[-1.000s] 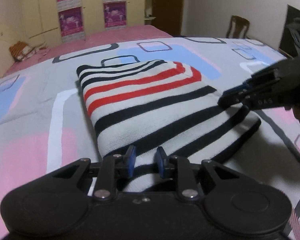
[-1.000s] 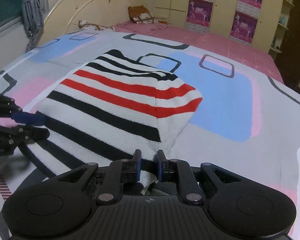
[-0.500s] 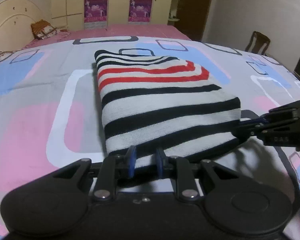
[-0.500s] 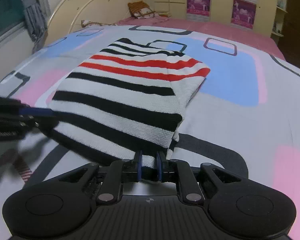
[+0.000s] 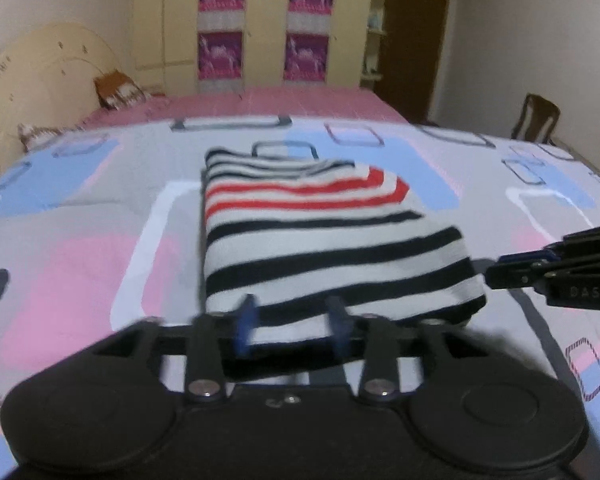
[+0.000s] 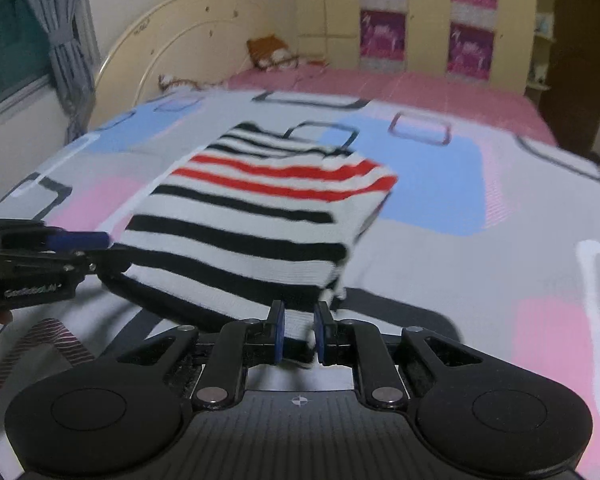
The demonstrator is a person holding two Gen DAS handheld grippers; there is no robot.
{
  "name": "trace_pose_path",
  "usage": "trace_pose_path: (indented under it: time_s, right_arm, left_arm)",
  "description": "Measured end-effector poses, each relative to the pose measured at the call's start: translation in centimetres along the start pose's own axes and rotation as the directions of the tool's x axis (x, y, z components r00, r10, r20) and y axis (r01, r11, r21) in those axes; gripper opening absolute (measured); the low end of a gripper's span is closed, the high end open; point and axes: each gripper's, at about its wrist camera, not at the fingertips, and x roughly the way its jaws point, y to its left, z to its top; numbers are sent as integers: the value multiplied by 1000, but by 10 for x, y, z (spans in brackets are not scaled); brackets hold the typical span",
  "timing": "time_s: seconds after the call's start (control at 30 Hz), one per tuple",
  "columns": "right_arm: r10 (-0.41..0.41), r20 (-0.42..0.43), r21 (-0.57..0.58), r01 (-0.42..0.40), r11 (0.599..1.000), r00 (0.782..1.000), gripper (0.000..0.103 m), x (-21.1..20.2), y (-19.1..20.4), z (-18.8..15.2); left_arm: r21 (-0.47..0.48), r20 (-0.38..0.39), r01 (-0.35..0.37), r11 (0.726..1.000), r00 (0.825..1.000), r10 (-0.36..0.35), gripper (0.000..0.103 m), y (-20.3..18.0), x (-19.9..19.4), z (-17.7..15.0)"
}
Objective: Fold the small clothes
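A folded white top with black and red stripes (image 5: 320, 236) lies flat on the bed; it also shows in the right wrist view (image 6: 260, 216). My left gripper (image 5: 292, 326) is open, its fingers spread either side of the garment's near edge. My right gripper (image 6: 299, 332) has its blue pads partly parted, with the garment's near corner between them. The right gripper shows at the garment's right corner in the left wrist view (image 5: 500, 264), and the left gripper at the garment's left corner in the right wrist view (image 6: 96, 244).
The bedspread (image 5: 100, 240) is grey with pink, blue and white shapes. A headboard (image 6: 172, 40) with pillows stands at the far end, a wardrobe (image 5: 260, 24) behind it, a wooden chair (image 5: 538, 116) at the right.
The left gripper's fingers have spread wide and let go of the near edge. The right gripper's pads have parted a little. Both grippers have drawn back and the garment now lies flat.
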Motion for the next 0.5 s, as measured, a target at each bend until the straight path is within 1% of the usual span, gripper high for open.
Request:
trace_pose_path:
  time_s: [0.03,0.07,0.1,0.17,0.23,0.43,0.5]
  right_arm:
    - [-21,11,5,21,1000,1000,75,-6,0,-2]
    - [-59,33,15,59,998,998,100,-14,0,-6]
    - [-86,70,13,86,996,994,103,-20,1,-10]
    - [-84,44,-8,85,996,995,103,-26,2,-15]
    - [-91,26,-5,91,996,996,103,-33,5,-21]
    - [-135,82,3,135,991,987,103,-78,22,-37]
    - [-156,101,25,154,988,983,103,-98,26,-41]
  left_arm:
    - [-10,32,-31,999,999,32,103,-5,-9,-2]
    - [-13,63,-60,998,996,61,103,-9,-16,-4]
    - [-10,66,-73,997,995,73,103,-13,-21,-5]
    - [-17,54,-65,998,996,66,103,-18,-29,-6]
    - [-30,42,-66,997,997,67,103,-24,-40,-8]
    - [-6,51,-77,997,996,77,103,-48,-80,-13]
    - [-21,61,-77,997,995,78,103,-54,-95,-14]
